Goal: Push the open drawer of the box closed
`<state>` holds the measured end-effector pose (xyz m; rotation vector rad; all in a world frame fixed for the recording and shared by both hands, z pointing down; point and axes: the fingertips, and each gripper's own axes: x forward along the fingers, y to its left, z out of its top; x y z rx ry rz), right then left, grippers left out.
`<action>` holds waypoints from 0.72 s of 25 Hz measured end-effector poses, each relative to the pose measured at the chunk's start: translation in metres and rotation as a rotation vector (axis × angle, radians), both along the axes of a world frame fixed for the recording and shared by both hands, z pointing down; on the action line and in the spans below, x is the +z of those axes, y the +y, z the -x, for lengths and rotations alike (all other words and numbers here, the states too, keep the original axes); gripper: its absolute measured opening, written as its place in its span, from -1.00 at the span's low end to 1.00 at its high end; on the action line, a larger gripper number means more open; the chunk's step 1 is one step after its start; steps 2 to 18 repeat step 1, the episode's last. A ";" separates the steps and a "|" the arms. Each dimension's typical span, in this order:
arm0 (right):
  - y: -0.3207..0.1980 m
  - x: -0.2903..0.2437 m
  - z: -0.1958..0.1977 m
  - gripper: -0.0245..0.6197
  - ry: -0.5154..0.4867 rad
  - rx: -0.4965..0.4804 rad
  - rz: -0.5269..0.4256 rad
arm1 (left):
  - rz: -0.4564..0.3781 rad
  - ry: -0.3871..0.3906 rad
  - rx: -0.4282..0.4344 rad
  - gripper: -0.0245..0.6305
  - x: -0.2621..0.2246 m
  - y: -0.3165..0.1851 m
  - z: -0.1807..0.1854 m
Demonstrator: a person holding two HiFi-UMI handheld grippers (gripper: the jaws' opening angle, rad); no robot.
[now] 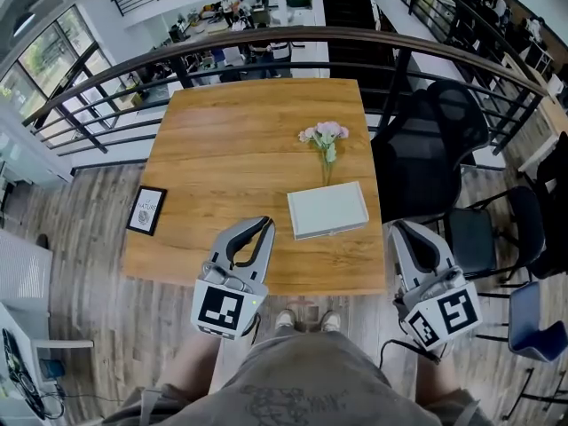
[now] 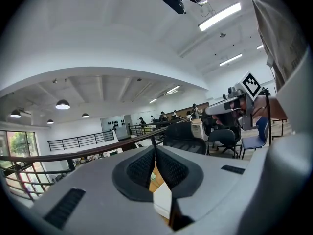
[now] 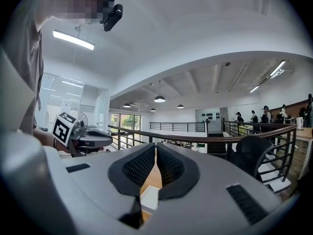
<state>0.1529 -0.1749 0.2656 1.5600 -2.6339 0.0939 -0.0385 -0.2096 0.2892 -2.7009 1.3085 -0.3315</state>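
Currently the left tool (image 1: 265, 224) and right tool (image 1: 397, 227) hover clenched, empty, near the box (image 1: 327, 209).

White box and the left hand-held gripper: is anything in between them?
Nothing. In the head view, only a bare strip of wooden table separates the left hand-held gripper from the white box.

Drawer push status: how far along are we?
Done: nothing evident. The white box lies on the table; open or closed, I cannot tell from above. In hand: nothing. The left tongs and right tongs are shut, empty, apart from the box. Left: the push itself, if it is open.
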 end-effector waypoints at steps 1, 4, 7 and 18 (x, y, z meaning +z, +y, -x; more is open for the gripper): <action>0.000 0.000 0.000 -0.80 -0.003 0.002 0.000 | 0.003 -0.006 0.000 -0.85 0.001 0.001 0.001; 0.000 0.000 0.000 -0.80 -0.003 0.002 0.000 | 0.003 -0.006 0.000 -0.85 0.001 0.001 0.001; 0.000 0.000 0.000 -0.80 -0.003 0.002 0.000 | 0.003 -0.006 0.000 -0.85 0.001 0.001 0.001; 0.000 0.000 0.000 -0.80 -0.003 0.002 0.000 | 0.003 -0.006 0.000 -0.85 0.001 0.001 0.001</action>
